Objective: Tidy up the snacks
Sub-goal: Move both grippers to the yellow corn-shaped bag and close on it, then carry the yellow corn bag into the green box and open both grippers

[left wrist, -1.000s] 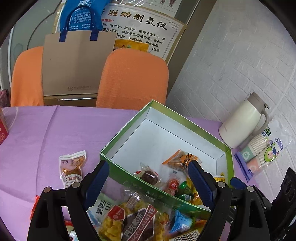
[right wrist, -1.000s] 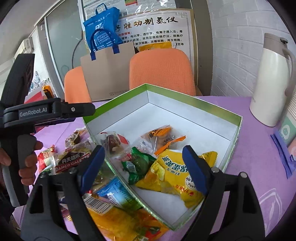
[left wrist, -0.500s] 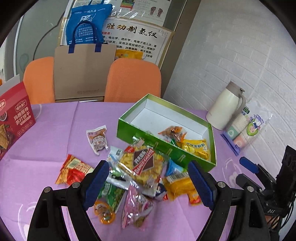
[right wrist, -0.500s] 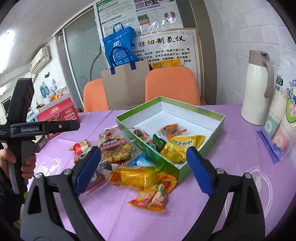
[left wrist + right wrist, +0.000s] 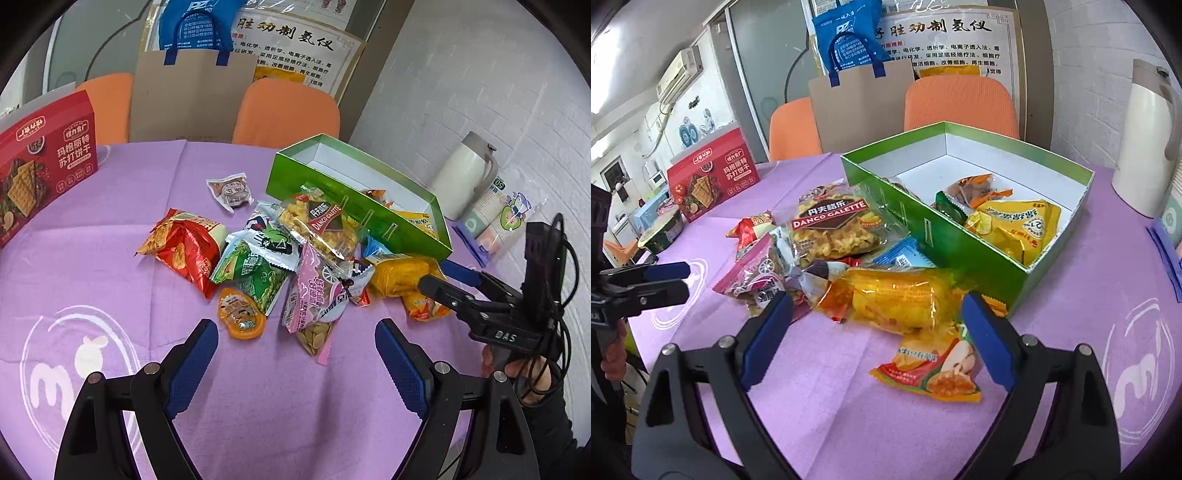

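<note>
The left claw (image 5: 295,354) hangs wide open and empty above the purple bench (image 5: 110,229), its blue pads just short of a pink seed packet (image 5: 314,306) and an orange jelly cup (image 5: 240,314). The right claw (image 5: 875,332) is also spread wide, gripping nothing, with a yellow corn pack (image 5: 894,299) lying between its pads and a fruit sachet (image 5: 931,373) below. Beyond, the loose snack pile (image 5: 258,247) lies against the green box (image 5: 960,236), which holds a yellow bag (image 5: 1015,225) and a few small packets. A white flask (image 5: 1145,140) stands to the right.
</note>
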`<state>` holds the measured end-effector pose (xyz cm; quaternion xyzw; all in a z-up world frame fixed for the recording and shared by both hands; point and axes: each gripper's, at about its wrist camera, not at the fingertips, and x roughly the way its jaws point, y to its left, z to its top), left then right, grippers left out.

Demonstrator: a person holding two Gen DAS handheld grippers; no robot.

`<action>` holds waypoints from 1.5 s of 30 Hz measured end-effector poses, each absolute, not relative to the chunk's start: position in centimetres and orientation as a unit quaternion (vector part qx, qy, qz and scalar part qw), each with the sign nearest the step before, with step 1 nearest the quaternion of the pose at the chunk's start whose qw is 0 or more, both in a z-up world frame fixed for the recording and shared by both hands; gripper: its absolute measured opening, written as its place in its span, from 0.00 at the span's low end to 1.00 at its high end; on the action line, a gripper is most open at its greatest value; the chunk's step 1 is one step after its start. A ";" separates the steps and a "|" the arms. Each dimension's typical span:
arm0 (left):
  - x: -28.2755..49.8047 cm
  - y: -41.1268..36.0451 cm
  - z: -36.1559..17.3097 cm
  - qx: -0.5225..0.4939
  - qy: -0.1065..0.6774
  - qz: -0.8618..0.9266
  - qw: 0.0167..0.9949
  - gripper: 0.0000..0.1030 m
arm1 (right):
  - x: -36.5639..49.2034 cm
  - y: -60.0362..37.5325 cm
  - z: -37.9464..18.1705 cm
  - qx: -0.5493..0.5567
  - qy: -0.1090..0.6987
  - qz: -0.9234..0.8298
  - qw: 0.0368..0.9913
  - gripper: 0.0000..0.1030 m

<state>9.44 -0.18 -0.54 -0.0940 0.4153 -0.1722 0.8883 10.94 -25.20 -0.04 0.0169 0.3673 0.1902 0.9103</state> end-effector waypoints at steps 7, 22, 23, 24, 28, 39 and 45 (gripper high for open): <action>9.6 -1.4 -0.3 -0.094 0.405 -0.213 0.884 0.86 | 10.4 -24.4 -0.9 0.014 0.376 0.219 0.900 0.83; 14.5 -9.3 -1.8 -0.111 0.432 -0.306 0.841 0.75 | 9.3 -26.0 -1.7 0.015 0.382 0.202 0.902 0.69; 14.9 -9.9 -1.9 -0.105 0.436 -0.307 0.840 0.74 | 9.4 -26.0 -1.7 0.015 0.384 0.201 0.901 0.69; 15.3 -10.2 -2.1 -0.101 0.439 -0.305 0.839 0.73 | 9.5 -26.0 -1.8 0.015 0.385 0.200 0.901 0.67; 16.9 -10.9 -3.0 -0.100 0.450 -0.299 0.835 0.71 | 9.6 -26.2 -1.9 0.018 0.386 0.200 0.901 0.66; 18.4 -12.4 -3.5 -0.072 0.464 -0.301 0.830 0.71 | 10.8 -26.4 -1.9 0.020 0.381 0.193 0.904 0.61; 18.2 -12.1 -3.8 -0.073 0.455 -0.304 0.834 0.69 | 11.0 -26.4 -2.0 0.025 0.381 0.196 0.903 0.58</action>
